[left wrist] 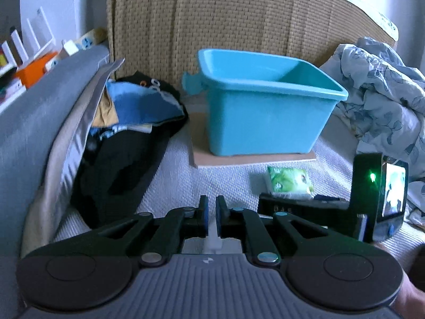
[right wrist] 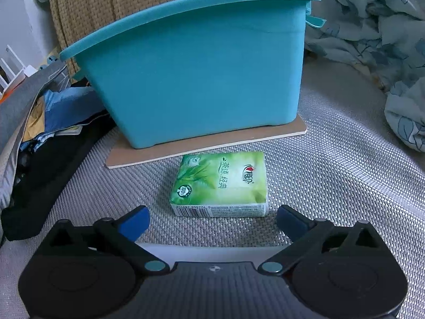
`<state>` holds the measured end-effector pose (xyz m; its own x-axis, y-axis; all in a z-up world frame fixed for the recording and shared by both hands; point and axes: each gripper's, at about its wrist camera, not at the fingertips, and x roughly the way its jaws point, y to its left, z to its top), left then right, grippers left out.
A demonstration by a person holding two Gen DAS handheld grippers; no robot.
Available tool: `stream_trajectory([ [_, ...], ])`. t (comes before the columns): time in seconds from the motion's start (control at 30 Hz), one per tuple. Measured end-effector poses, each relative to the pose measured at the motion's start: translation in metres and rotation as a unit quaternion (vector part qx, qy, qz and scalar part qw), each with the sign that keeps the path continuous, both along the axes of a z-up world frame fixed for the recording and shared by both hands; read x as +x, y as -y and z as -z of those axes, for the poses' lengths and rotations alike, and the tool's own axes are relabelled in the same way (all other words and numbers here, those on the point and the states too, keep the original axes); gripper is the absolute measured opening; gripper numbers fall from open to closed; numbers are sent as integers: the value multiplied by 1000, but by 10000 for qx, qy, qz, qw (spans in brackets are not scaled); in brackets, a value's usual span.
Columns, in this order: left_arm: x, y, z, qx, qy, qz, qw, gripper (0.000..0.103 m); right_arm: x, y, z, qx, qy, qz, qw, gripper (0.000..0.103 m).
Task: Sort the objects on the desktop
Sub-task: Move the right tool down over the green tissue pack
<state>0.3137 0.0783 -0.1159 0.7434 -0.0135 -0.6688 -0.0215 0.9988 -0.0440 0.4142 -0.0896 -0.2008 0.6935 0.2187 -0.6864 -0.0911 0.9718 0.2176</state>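
A green tissue pack [right wrist: 221, 183] lies flat on the woven grey mat, just in front of a teal plastic bin [right wrist: 202, 71] that stands on a thin brown board [right wrist: 207, 143]. My right gripper [right wrist: 212, 219] is open, its blue-padded fingers spread wide just short of the pack, nothing between them. In the left wrist view the same tissue pack [left wrist: 289, 182] lies right of centre and the teal bin [left wrist: 265, 101] stands beyond it, its inside looking empty. My left gripper [left wrist: 211, 212] is shut with only a narrow slit between its pads, holding nothing. The right gripper's body [left wrist: 372, 199] shows at the right.
A pile of dark and blue clothes [left wrist: 127, 133] lies to the left against a grey cushion [left wrist: 34, 122]. A crumpled floral blanket [left wrist: 379, 93] fills the right side. A woven tan headboard [left wrist: 212, 13] rises behind the bin. White and orange items [left wrist: 32, 53] sit far left.
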Motion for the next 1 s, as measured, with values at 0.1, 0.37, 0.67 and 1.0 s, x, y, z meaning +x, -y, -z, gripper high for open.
stream_trajectory([
  [0.1,-4,-3,8,-182,-77,-56,9998,9,0,-3,0,-91,-11,-20,10000,103],
  [0.37,-13,-6,27,-384,-245,-97,9989,11,1,-9,1,-323,-46,-62,9994,103],
  [0.67,-17,-4,42,-504,-385,-58,9980,11,4,-16,3,-636,-68,-95,9979,103],
  [1.0,-22,-2,53,-564,-538,121,9969,17,11,-16,4,-726,-58,-134,9973,103],
])
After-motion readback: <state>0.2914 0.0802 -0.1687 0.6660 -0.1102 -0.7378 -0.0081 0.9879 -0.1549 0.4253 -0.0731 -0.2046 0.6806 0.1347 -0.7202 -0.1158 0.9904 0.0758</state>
